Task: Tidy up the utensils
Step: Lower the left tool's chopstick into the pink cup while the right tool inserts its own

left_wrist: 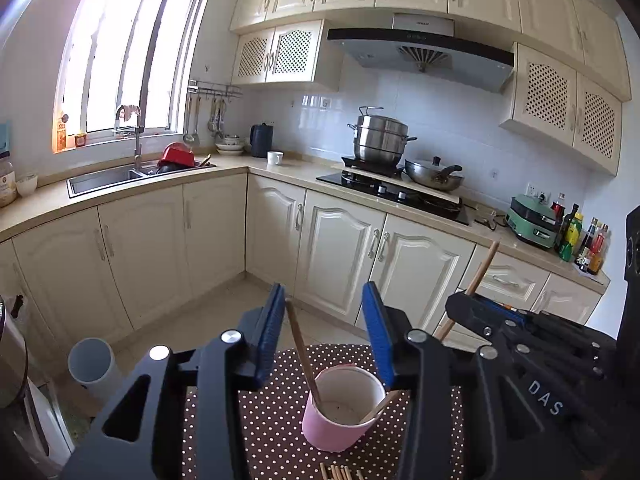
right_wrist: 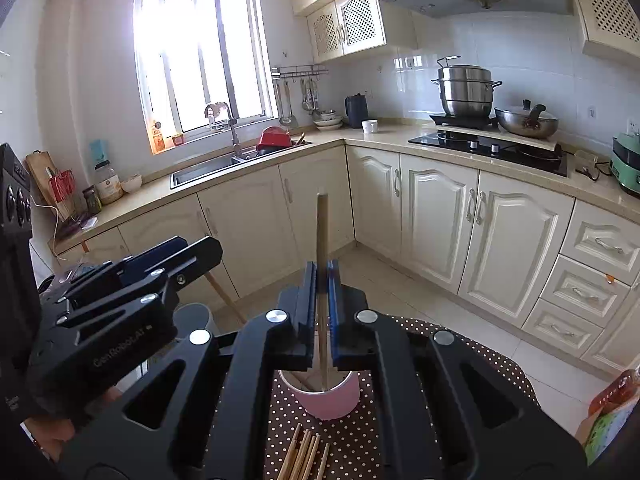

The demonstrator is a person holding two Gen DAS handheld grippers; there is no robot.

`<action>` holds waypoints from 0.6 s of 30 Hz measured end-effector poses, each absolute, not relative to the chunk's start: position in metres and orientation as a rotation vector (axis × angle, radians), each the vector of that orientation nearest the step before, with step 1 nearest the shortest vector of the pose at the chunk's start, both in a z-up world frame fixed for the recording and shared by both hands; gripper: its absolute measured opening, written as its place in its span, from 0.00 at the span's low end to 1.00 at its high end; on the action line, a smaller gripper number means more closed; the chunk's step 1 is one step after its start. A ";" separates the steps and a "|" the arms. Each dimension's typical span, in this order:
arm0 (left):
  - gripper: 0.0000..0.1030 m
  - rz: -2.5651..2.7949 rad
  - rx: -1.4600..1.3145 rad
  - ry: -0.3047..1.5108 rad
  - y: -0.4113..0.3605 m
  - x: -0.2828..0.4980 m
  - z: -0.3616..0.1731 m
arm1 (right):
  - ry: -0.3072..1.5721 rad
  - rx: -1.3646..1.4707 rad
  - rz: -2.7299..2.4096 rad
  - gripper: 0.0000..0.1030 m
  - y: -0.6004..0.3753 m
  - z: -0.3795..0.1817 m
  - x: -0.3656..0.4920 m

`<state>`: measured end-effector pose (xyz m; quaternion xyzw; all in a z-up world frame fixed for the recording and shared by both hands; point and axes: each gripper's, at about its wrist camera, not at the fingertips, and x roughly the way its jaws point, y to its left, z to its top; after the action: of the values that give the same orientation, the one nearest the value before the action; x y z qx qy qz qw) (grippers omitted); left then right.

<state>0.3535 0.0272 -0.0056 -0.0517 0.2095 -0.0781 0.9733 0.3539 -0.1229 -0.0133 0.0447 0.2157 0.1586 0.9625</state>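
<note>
Now the left gripper (left_wrist: 326, 332) stands spread above the pink cup (left_wrist: 343, 408) on the dotted bench (left_wrist: 264, 432), one chopstick (left_wrist: 302, 354) leaning loose inside it. Beside it, the right gripper (right_wrist: 321, 308) pinches an upright chopstick (right_wrist: 322, 232) whose lower end dips into that cup.

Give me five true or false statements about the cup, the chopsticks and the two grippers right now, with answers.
1. The pink cup stands on a polka-dot cloth. True.
2. The right gripper is open and empty. False: it is shut on a chopstick.
3. The left gripper has open jaws. True.
4. The cup holds no chopsticks. False: a leaning chopstick stands in it.
5. Loose chopsticks lie on the cloth near the cup. True.
</note>
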 end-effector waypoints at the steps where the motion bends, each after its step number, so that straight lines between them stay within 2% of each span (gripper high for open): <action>1: 0.43 -0.157 -0.104 0.423 0.028 0.352 -0.006 | 0.439 0.092 0.320 0.06 -0.123 -0.014 0.354; 5: 0.54 -0.147 -0.088 0.427 0.030 0.348 -0.007 | 0.463 0.083 0.313 0.06 -0.120 -0.020 0.356; 18: 0.59 -0.137 -0.064 0.457 0.039 0.334 -0.012 | 0.521 0.080 0.307 0.07 -0.116 -0.034 0.355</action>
<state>0.3337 0.0393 -0.0122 -0.0316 0.2261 -0.0679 0.9712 0.3547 -0.1157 -0.0343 0.0395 0.2566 0.1510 0.9538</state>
